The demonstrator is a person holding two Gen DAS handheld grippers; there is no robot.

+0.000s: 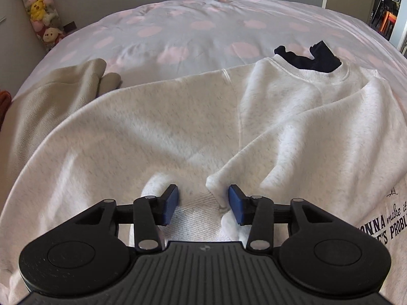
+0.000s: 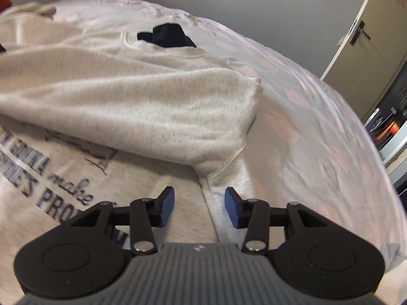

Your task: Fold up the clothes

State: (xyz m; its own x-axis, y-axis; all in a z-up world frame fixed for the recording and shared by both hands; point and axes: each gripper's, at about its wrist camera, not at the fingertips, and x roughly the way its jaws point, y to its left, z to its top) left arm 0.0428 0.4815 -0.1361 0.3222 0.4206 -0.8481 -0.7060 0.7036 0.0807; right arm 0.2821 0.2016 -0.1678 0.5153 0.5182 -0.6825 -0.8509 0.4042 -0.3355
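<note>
- My left tool (image 1: pixel 203 204) is spread wide astride the ribbed cuff (image 1: pixel 201 213), nothing clamped.
- Right tool (image 2: pixel 199 207) likewise parted, at the side seam.
- Pale heathered printed sweatshirt (image 1: pixel 152 127) lies on the pink-dotted bed (image 1: pixel 178 30), sleeves crossed inward, ready for folding.

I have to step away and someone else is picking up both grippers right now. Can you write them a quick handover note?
Left gripper: open, nothing held, jaws either side of a ribbed cuff at the near end of the sweatshirt's sleeve.
Right gripper: open, nothing held, over the side seam just below the armpit.
The sweatshirt lies print-side up on the bed, with a dark garment beyond its collar and a beige garment at its left.
Done: one sleeve is laid across the chest.
Left: fold in the other sleeve, fold the body, then the remaining garments.
</note>
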